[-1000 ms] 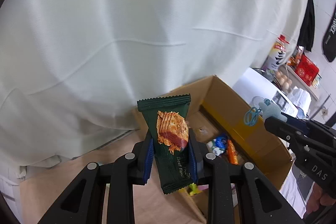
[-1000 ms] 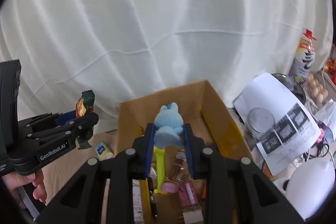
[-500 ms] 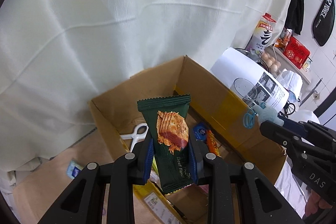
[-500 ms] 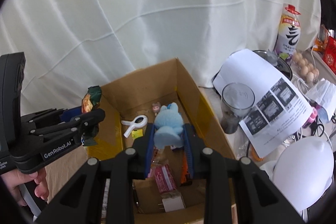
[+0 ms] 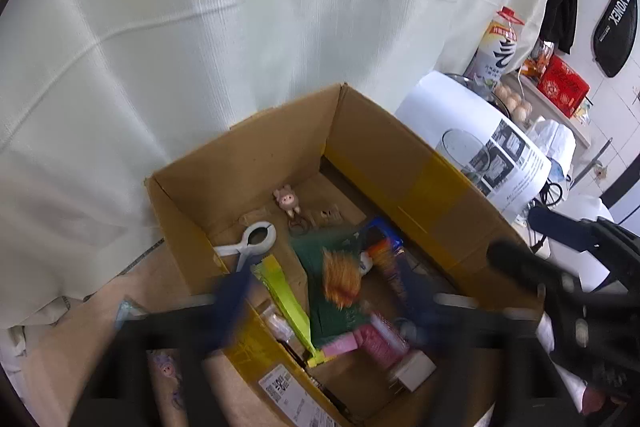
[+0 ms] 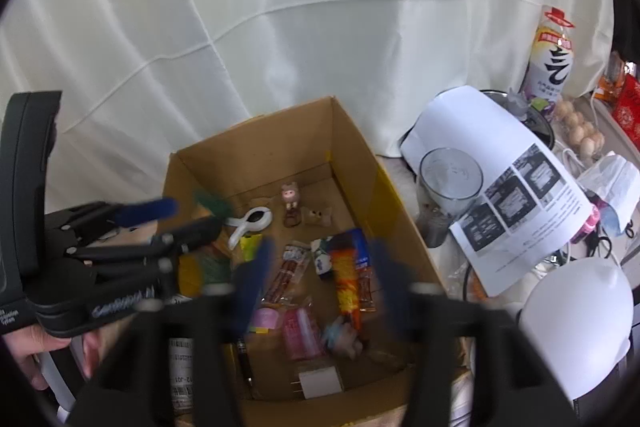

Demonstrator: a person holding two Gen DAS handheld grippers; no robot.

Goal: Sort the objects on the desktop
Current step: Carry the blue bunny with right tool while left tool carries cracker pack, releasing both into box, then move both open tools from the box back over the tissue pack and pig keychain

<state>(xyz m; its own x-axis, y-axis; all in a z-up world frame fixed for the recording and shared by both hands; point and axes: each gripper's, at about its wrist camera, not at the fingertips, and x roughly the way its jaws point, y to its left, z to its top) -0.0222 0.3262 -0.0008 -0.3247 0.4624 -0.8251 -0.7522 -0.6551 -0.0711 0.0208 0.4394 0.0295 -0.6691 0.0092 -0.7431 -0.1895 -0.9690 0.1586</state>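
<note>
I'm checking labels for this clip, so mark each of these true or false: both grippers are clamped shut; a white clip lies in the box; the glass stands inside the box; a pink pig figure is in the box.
1. Both grippers are clamped shut. False: the left gripper and right gripper are opening, with nothing gripped.
2. A white clip lies in the cardboard box. True.
3. The glass stands inside the box. False: it stands outside, beside the wall.
4. A pink pig figure is in the box. True.

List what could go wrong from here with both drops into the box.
1. The green snack packet is blurred mid-drop between the opening left gripper; it may catch a finger.
2. The blue plush lies on the crowded pile, so it might roll.
3. The right gripper, also opening, is close to the left one above the box; they might bump.
</note>
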